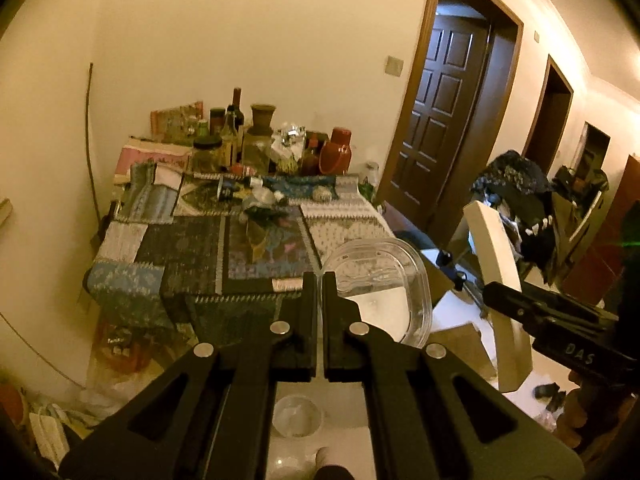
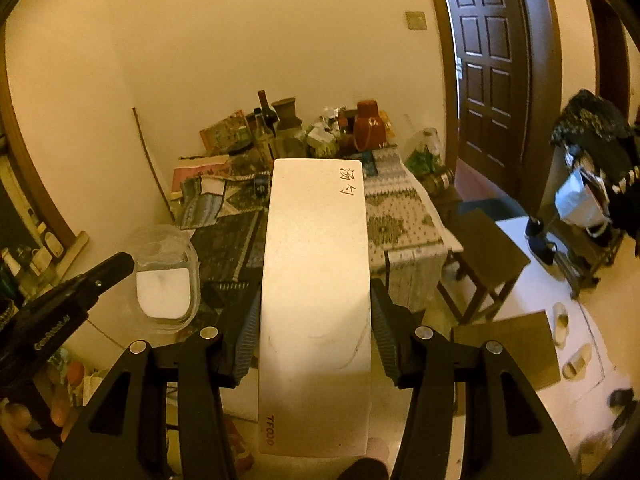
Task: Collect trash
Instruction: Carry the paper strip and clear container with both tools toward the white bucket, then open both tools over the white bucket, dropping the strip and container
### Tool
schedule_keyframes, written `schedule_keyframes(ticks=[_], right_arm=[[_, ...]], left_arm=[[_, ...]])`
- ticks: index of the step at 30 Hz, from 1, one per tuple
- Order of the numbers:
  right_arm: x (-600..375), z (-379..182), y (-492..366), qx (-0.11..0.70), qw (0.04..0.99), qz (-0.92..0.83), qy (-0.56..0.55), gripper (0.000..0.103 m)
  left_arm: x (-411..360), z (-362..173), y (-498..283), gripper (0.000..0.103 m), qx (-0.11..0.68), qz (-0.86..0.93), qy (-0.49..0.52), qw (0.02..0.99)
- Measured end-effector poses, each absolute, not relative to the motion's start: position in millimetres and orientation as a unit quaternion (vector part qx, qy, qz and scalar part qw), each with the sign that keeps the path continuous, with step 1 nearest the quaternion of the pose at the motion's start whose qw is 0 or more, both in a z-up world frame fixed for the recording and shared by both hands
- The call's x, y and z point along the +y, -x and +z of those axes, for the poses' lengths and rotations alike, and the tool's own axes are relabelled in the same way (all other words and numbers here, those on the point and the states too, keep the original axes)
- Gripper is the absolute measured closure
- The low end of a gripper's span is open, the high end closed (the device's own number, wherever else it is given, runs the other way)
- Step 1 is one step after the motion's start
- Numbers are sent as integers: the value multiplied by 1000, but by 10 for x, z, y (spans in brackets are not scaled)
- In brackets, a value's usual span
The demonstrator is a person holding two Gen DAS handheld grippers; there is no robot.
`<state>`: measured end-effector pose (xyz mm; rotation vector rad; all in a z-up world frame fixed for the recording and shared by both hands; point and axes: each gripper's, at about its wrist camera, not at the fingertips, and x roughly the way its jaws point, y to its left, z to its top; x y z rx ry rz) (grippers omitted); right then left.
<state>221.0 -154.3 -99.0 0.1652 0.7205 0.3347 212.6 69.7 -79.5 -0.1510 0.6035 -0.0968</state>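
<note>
Crowding table (image 1: 240, 240): bottles (image 1: 236, 120), possibly jars.

We are looking through two fisheye views bathed in dim, warm yellow indoor light, with straight lines bending toward dark vignetted corners, the doorway (image 1: 452, 120) lying in shadow, the white box (image 2: 316, 300) glaring softly, and clutter at the right edges smearing into blur.

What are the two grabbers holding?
Left gripper pinches the clear plastic container by its rim. Right gripper clamps the white packet across its long sides.
</note>
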Motion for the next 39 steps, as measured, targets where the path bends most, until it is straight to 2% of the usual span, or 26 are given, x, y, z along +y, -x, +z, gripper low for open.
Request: schedule_keyframes(ticks=[9, 19, 24, 39], right_arm=[[-1496, -1407, -2189, 402, 898, 162, -74, 55], [-1427, -2223, -2520, 454, 871, 184, -46, 55], [-1421, -2820, -2737, 487, 854, 181, -44, 55], [-1220, -5059, -3165, 608, 771, 186, -24, 55]], left_arm=[[740, -1192, -2027, 103, 345, -45, 80, 934], [658, -2011, -2445, 103, 411, -22, 84, 908], [618, -2670, -2703, 103, 435, -4, 90, 896], [660, -5008, -3237, 103, 533, 32, 106, 839]])
